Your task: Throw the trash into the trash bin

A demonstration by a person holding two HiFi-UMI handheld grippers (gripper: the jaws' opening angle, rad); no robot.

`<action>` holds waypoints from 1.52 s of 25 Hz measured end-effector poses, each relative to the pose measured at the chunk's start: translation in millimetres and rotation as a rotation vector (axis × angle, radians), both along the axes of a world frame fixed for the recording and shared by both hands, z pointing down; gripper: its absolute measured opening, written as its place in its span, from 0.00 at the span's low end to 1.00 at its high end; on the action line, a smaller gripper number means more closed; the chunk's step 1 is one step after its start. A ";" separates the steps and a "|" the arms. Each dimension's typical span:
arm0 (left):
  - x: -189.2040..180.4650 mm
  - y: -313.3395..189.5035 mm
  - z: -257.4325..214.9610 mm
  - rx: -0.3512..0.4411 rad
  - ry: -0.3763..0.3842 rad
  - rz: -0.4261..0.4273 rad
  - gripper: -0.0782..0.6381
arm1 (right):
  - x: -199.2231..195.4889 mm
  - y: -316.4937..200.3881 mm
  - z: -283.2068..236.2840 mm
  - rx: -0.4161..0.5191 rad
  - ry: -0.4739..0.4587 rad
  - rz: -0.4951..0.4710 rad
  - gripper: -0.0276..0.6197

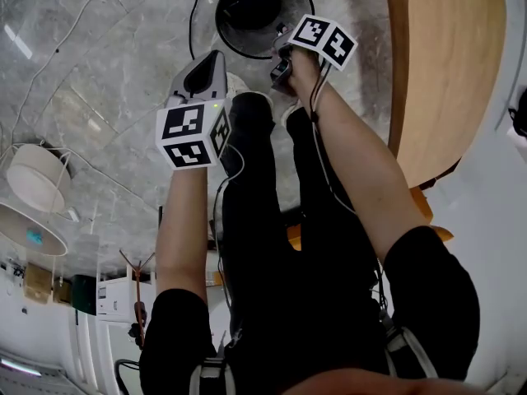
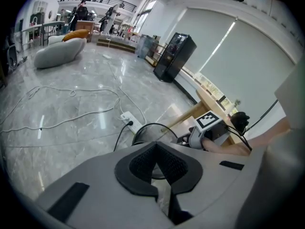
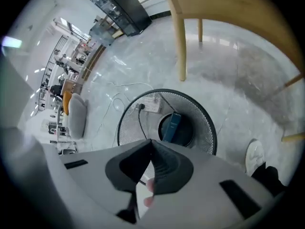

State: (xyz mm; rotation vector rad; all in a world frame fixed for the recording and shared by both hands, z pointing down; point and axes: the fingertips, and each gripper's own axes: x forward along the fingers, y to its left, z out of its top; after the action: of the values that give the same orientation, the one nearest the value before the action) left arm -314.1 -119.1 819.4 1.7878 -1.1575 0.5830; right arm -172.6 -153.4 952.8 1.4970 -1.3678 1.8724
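Note:
A round black wire-mesh trash bin [image 1: 221,25] stands on the marble floor ahead of the person's feet. A blue box [image 3: 171,127] lies on its bottom. My right gripper [image 1: 281,69] hangs over the bin's near rim and points down into it; its jaws [image 3: 151,142] are shut with nothing between the pads. My left gripper [image 1: 217,54] is held just left of the bin [image 2: 143,128], also shut at the tips [image 2: 155,145]. A pale strip shows in the gap behind its pads; what it is I cannot tell.
A wooden table [image 1: 449,64] stands right of the bin, one leg [image 3: 180,42] close beyond it. A white power strip [image 2: 127,119] and cables lie on the floor past the bin. The person's white shoe [image 3: 255,156] is near the rim.

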 end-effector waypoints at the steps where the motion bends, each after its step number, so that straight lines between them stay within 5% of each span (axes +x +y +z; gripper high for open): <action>1: 3.7 -2.3 -4.3 0.010 -0.002 0.002 0.12 | 0.1 0.4 -10.0 0.019 -0.009 -0.014 0.06; 12: 62.6 -4.2 -116.2 0.113 -0.001 -0.075 0.12 | 31.0 17.7 -192.6 0.305 0.007 -0.264 0.06; 25: 127.0 1.5 -396.8 0.335 0.013 -0.147 0.12 | 94.4 35.2 -514.0 0.788 0.222 -0.590 0.06; 38: 193.5 1.1 -618.0 0.747 -0.030 -0.107 0.12 | 153.1 27.5 -770.4 1.329 0.369 -0.438 0.06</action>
State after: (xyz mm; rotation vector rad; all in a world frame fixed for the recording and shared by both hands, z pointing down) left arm -120.6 -118.1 201.3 2.3094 -1.6154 0.1024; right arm -19.5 -125.9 182.4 1.6286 -2.5966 0.2321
